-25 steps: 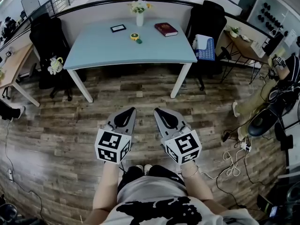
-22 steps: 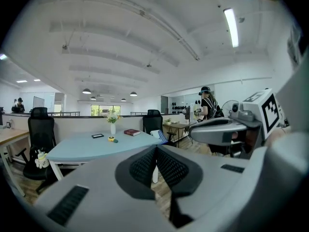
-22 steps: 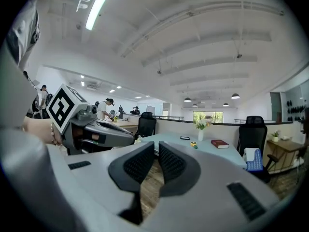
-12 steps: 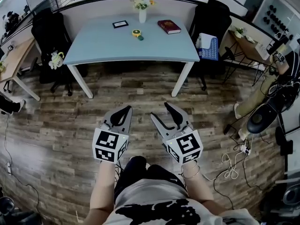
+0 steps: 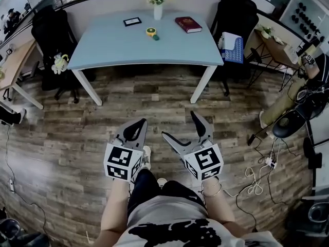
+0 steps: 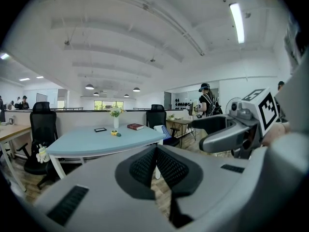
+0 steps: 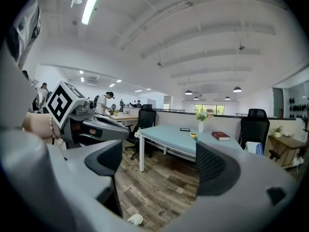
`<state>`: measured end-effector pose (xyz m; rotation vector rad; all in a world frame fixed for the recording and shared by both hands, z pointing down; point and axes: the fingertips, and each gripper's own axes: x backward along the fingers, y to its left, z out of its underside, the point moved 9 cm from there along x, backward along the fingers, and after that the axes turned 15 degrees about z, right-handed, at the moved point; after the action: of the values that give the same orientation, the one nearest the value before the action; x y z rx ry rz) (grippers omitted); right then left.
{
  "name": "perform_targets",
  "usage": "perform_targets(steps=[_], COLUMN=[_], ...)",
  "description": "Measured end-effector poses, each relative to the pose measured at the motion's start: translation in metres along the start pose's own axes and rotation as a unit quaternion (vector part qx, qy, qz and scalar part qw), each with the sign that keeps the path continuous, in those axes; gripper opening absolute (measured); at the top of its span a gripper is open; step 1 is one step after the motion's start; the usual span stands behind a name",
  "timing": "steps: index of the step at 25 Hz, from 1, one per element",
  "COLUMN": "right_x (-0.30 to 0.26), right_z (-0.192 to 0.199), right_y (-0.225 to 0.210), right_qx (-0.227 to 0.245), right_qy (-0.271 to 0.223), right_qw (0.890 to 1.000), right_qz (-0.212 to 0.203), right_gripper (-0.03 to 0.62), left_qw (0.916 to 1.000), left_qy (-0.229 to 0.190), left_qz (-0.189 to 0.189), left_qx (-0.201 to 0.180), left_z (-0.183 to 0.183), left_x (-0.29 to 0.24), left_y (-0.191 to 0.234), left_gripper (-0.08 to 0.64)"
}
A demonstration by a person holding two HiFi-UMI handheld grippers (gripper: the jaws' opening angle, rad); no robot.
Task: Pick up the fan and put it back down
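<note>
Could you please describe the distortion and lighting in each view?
Head view: evenly lit and sharp, the table looks bowed. Left gripper view: strong fisheye with black corners, the ceiling lamp blown out. Right gripper view: same fisheye and vignette.

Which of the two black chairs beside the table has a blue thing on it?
The chair on the head view's right bears the blue thing; the other chair holds a pale toy.
</note>
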<state>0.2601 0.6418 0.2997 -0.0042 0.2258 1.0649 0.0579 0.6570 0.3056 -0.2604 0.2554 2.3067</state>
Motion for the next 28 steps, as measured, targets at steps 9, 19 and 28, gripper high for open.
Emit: perform_targets(steps=[9, 19, 28], right_x=[-0.096, -0.212, -0.270], right_z=[-0.015, -0.063, -0.069], right_y=[-0.002, -0.003, 0.007], right_qx=[-0.005, -0.013, -0.021], right_qy=[-0.004, -0.039, -0.026], right_qw=[1.000, 0.999, 0.999], right_qz=[-0.004, 0.018, 0.021], right_gripper=[0.462, 0.462, 0.460], left_qw=[0.9996, 0.9982, 0.9982], left_qy=[-0.018, -0.037, -0.029], left_qz=[0.018, 0.036, 0.052], left_qx=[0.007, -0.030, -0.012], left_z=[-0.020, -0.072, -0.069], left_x=[-0.038, -0.063, -0.080], left_y=[0.087, 0.194, 0.257], left_gripper=[0.012, 0.012, 0.012])
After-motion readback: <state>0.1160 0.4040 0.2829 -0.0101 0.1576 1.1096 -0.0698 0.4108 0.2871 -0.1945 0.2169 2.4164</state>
